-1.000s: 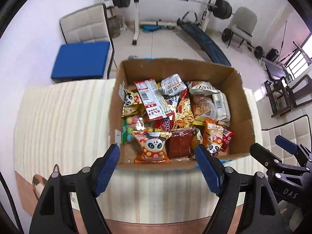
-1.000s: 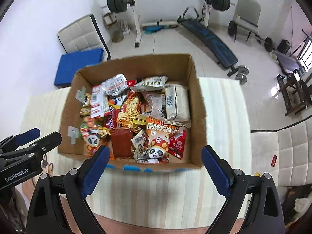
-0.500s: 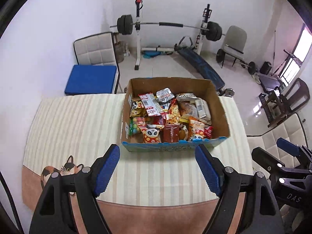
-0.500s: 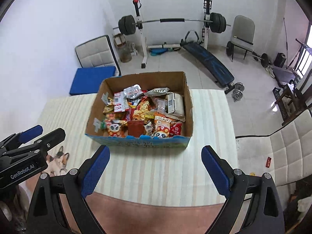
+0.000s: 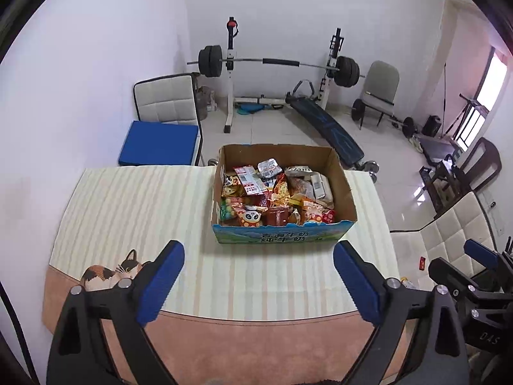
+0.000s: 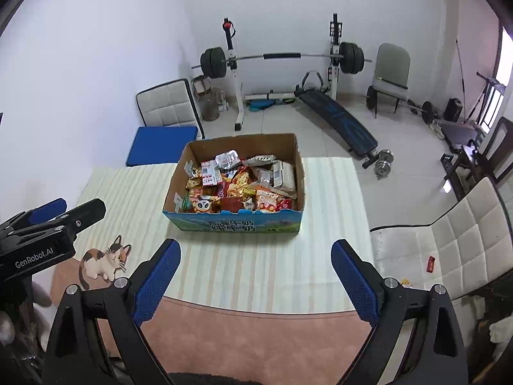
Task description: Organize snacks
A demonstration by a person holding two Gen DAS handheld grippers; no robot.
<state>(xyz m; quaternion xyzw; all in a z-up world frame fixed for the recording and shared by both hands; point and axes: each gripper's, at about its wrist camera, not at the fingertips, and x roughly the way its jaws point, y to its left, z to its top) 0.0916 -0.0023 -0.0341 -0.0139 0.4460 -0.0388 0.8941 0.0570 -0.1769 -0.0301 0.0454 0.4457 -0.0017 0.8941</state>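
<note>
An open cardboard box [image 5: 281,236] [image 6: 235,226] with a blue printed front stands on the striped table mat, filled with several snack packets [image 5: 275,192] [image 6: 240,186]. A panda packet [image 5: 251,217] [image 6: 201,206] lies at its near left. My left gripper [image 5: 258,284] hangs well back from the box, above the mat's near edge; its jaws are opening with nothing between them. My right gripper [image 6: 255,280] is also held back, wide open and empty. Each gripper shows at the side of the other's view.
The striped mat [image 5: 134,211] has a cat picture [image 5: 110,272] at its near left and a pink border. A white chair [image 6: 449,247] stands right of the table. A blue-cushioned chair [image 5: 160,141], a barbell rack [image 5: 275,64] and a bench are beyond.
Both grippers have pulled back and risen from just over the box, which now looks small and far. The near table edge and cat picture have come into view.
</note>
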